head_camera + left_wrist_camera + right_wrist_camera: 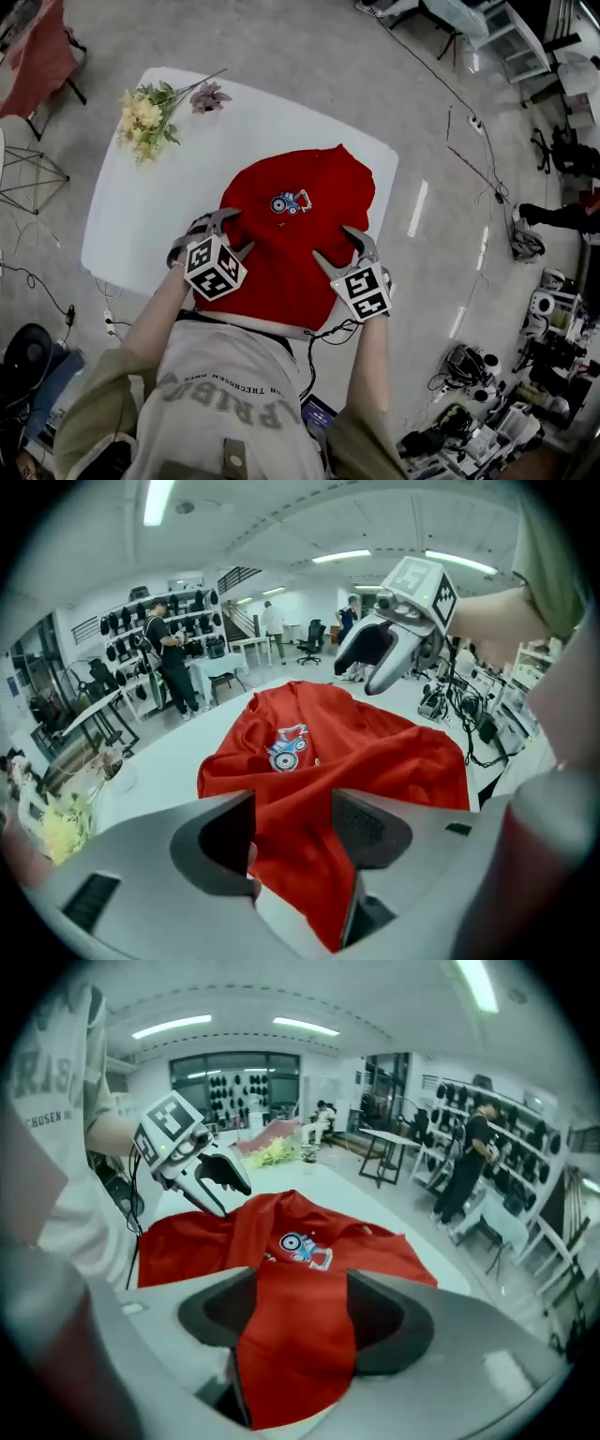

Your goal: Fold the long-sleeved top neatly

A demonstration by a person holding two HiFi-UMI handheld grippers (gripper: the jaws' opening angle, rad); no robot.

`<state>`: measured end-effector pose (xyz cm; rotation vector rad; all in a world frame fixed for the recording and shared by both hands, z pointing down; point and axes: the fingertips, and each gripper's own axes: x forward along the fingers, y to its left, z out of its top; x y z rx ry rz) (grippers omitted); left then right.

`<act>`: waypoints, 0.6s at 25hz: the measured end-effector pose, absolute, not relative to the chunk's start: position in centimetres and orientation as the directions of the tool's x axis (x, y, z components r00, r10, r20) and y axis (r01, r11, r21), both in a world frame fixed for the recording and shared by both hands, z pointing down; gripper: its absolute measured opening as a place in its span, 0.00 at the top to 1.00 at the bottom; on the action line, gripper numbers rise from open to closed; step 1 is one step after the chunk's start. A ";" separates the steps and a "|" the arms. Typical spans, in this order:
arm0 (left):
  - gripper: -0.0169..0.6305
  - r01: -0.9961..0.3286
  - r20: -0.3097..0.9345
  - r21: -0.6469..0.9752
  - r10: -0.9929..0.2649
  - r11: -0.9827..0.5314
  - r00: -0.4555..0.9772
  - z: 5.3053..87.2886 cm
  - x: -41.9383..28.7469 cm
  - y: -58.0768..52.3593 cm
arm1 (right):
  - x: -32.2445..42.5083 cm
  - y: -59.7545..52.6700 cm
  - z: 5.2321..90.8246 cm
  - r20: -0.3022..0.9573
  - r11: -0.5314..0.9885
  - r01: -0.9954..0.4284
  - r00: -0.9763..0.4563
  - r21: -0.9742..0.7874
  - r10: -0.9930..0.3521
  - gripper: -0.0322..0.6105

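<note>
The white table (pixel 117 220) offers room to spare, yet the red top (pixel 300 253) lies toward its near edge, right in front of the person, so a pull toward the body would likely drag the hem over that edge and spoil whatever fold exists. The top itself is the main hazard: it sits humped and creased rather than flat, with a raised ridge running down its middle in both gripper views, and no sleeve can be picked out (they may be tucked under, which I cannot confirm). Folding it as it lies would, I judge, lock those wrinkles in and leave a lopsided stack. The left tongs (pixel 236 230) are released, jaws apart over the cloth's near left side with red fabric showing in the gap; the right tongs (pixel 333 242) are likewise released over the near right side, cloth between the jaws but not pinched. If either closes here it could catch several layers at once, or the two could bite at unequal depths and twist the garment. The flowers (pixel 145 114) lie well apart at the far left corner, at risk only from a wide sweep. The small emblem (pixel 291 202) could end up off-centre.
</note>
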<state>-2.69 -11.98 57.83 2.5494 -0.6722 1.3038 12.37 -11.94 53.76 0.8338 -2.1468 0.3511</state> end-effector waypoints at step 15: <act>0.57 -0.793 0.849 0.080 -0.376 -0.603 0.371 61.4 1.6 -12.3 | 6.2 -23.3 62.0 0.811 0.955 -0.162 -0.504 0.247 -0.296 0.56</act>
